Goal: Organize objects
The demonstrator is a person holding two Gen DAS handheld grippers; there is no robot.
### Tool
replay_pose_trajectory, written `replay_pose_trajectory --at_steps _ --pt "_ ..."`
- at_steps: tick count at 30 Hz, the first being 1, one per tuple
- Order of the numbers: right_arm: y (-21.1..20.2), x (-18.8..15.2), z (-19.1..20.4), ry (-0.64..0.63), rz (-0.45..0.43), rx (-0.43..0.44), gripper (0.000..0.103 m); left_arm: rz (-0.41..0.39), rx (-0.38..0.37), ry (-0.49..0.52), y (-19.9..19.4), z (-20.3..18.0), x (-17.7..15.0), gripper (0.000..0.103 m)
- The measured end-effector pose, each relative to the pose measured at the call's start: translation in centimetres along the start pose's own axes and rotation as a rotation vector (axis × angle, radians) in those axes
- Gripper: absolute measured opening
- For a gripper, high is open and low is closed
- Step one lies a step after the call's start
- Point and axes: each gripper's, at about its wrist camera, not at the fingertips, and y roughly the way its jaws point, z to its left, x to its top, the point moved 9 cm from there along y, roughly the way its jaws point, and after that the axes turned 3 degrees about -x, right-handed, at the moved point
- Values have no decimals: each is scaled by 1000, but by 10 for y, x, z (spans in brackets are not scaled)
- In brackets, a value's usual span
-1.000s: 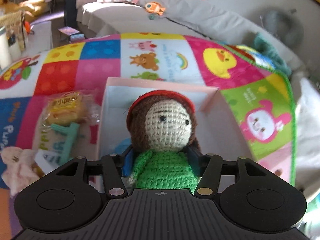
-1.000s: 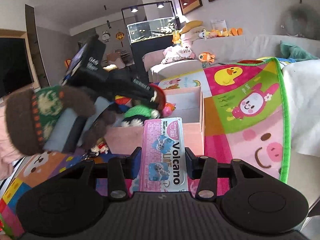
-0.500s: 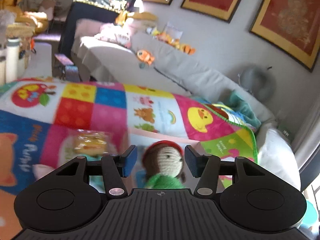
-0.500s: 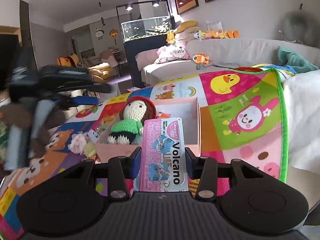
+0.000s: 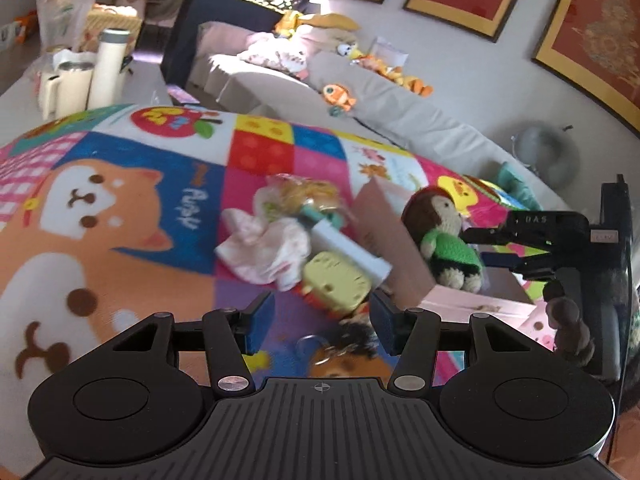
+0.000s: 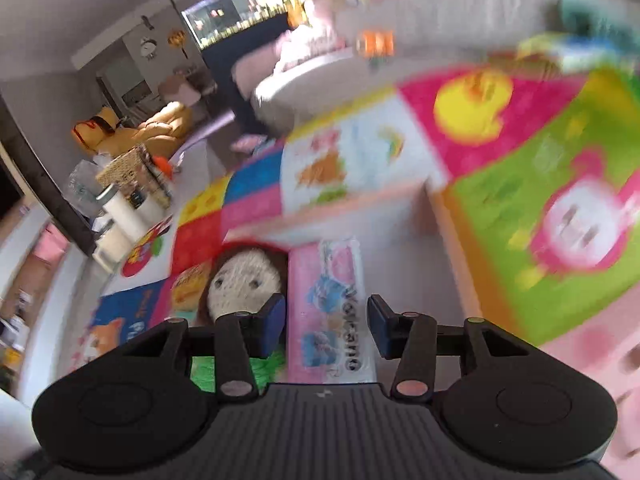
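My left gripper (image 5: 322, 326) hangs over the bright patchwork play mat (image 5: 120, 208) with its jaws apart and nothing between them. Just ahead of its tips sits a loose heap: a yellow plastic toy with a red base (image 5: 334, 286), a crumpled pale pink cloth (image 5: 266, 246), a white and teal box-like piece (image 5: 344, 248) and a clear bag of yellow snacks (image 5: 308, 192); motion blur hides finer detail. Below the tips lies a metal key ring (image 5: 306, 346) on the mat.

Ahead and to the right of that gripper stands the shallow pink cardboard box (image 5: 396, 248). The crocheted doll with brown hair, red hat and green top (image 5: 444, 232) lies inside it, leaning on the near wall.

My right gripper (image 6: 326, 326) is over the box (image 6: 400, 216), and its jaws are opening. The flat pink packet printed "Volcano" (image 6: 332, 308) lies between them; a gap shows on the right side, while the left pad looks close to its edge, so I judge the pads are off it. The doll (image 6: 240, 280) lies just left of the packet, face up, partly behind my left finger. This view is heavily blurred.
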Motion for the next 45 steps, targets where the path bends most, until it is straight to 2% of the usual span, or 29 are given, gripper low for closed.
replay_pose_trajectory --at_steps 2,5,10,15,19,22,24,26,28,30,32,33,34,35,37,41,43,45 --pt "0 -5 2 20 -9 33 55 10 -10 18 0 4 -1 57" --pt "-10 -6 2 3 -44 23 63 54 -51 52 7 0 -8 57" --pt "-20 -19 13 -99 -44 6 63 88 -85 67 21 -10 -23 57" --pt "-33 -34 23 -204 -70 -16 63 70 -74 44 25 -10 -14 57" --pt "-44 -46 36 -291 -110 -34 66 20 -60 -28 30 -9 13 57" --pt "-52 -54 48 -368 -136 -49 67 -73 -19 -33 38 -5 53 57" --pt "-58 -58 57 -419 -155 -54 70 -124 10 -39 53 -2 85 57" --pt "-67 -65 61 -429 -168 -36 74 -129 22 -54 84 0 114 57" --pt "-73 -78 62 -414 -158 3 75 -87 36 -36 123 -1 134 57" --pt "-78 -92 61 -419 -153 18 75 -7 81 -5 165 0 141 53" --pt "-84 -110 58 -436 -162 18 75 118 140 11 209 4 136 46" --pt "-86 -117 55 -439 -160 20 75 183 159 14 224 7 128 44" --pt "-89 -125 52 -435 -152 24 75 232 177 23 235 8 121 38" --pt "-90 -131 48 -424 -139 30 75 235 187 64 238 6 116 38" --pt "-94 -138 38 -397 -125 41 75 242 178 137 229 0 110 36" --pt "-101 -138 18 -357 -151 22 75 326 75 241 178 -16 75 34" --pt "-102 -137 14 -334 -160 28 75 346 45 254 147 -18 56 34" --pt "-100 -138 13 -322 -161 37 75 357 -3 222 114 -19 34 32"
